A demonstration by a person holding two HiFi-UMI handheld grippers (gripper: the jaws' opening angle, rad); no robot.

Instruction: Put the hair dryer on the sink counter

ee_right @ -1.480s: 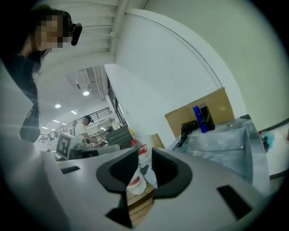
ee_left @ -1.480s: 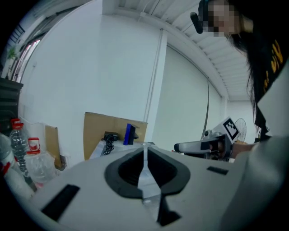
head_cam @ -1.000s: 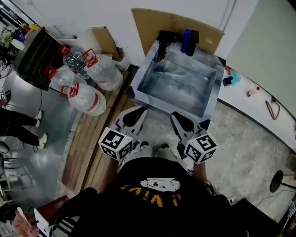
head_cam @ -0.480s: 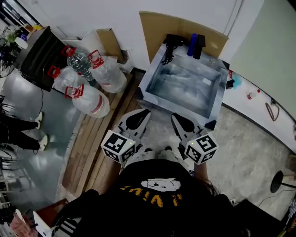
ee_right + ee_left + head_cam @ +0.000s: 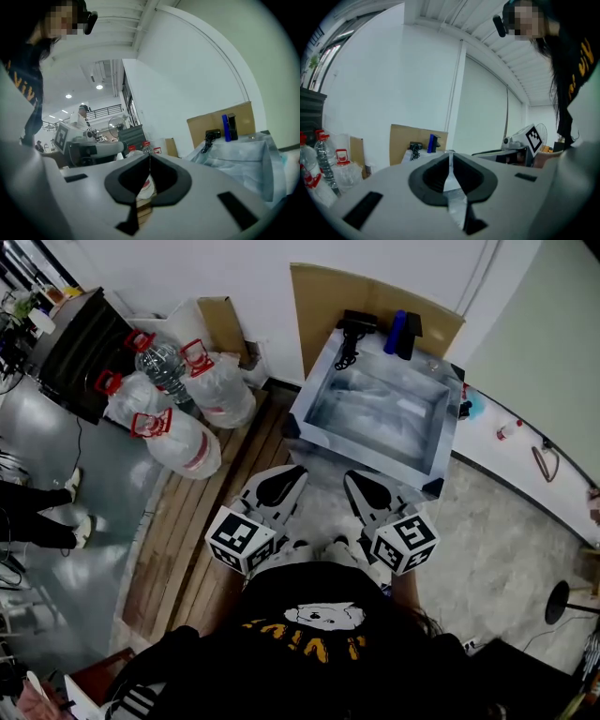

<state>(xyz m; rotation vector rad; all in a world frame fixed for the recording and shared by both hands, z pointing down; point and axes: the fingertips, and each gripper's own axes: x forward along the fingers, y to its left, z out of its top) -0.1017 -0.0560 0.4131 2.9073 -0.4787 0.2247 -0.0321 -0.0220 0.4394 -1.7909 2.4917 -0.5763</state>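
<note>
The black hair dryer [image 5: 352, 329] lies with its cord on the back left corner of the sink counter [image 5: 305, 395]; it also shows small in the left gripper view [image 5: 414, 149] and the right gripper view [image 5: 209, 137]. My left gripper [image 5: 291, 471] and right gripper [image 5: 354, 477] are held low near my chest, side by side, well short of the sink's front edge. Both are shut with nothing between the jaws, as the left gripper [image 5: 450, 157] and right gripper [image 5: 149, 157] show in their own views.
A blue bottle [image 5: 397, 332] and a black item [image 5: 412, 326] stand beside the dryer against a cardboard sheet [image 5: 323, 287]. Large water jugs [image 5: 178, 437] and a black cabinet [image 5: 75, 352] are at the left. A white ledge [image 5: 525, 470] runs at the right.
The view has drifted, so the sink sits slightly further right and higher in the picture. Both grippers stay in about the same place, jaws together.
</note>
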